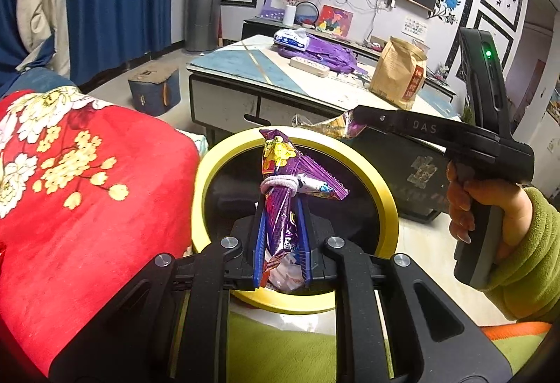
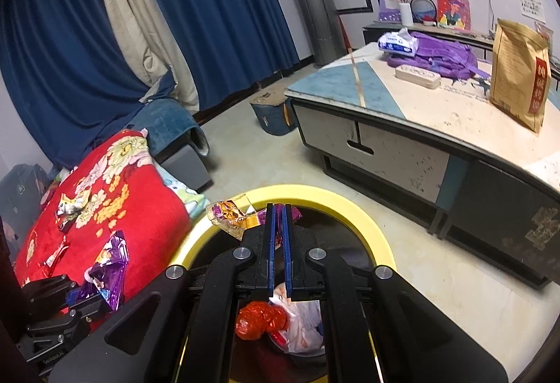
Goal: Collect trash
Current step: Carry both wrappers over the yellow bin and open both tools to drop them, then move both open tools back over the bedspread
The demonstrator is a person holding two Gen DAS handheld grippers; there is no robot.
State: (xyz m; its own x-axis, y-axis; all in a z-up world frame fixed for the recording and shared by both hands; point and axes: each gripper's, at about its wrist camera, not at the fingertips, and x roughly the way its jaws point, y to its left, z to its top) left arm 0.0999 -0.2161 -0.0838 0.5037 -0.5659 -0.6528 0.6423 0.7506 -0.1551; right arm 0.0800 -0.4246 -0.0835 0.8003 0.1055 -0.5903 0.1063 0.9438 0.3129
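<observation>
A red floral blanket (image 2: 105, 208) is spread to the left of both grippers, with loose wrappers (image 2: 71, 204) scattered on it. A yellow-rimmed trash bin (image 1: 381, 187) is seen directly beneath and ahead of the grippers; red and white rubbish (image 2: 260, 318) lies inside. The left gripper (image 1: 281, 236) is clamped on a purple snack bag (image 1: 280, 180) tied with a hair band, held over the bin. The right gripper (image 2: 278, 218) is closed on a crumpled foil wrapper (image 2: 231, 217), probably by its edge, above the bin's far rim.
</observation>
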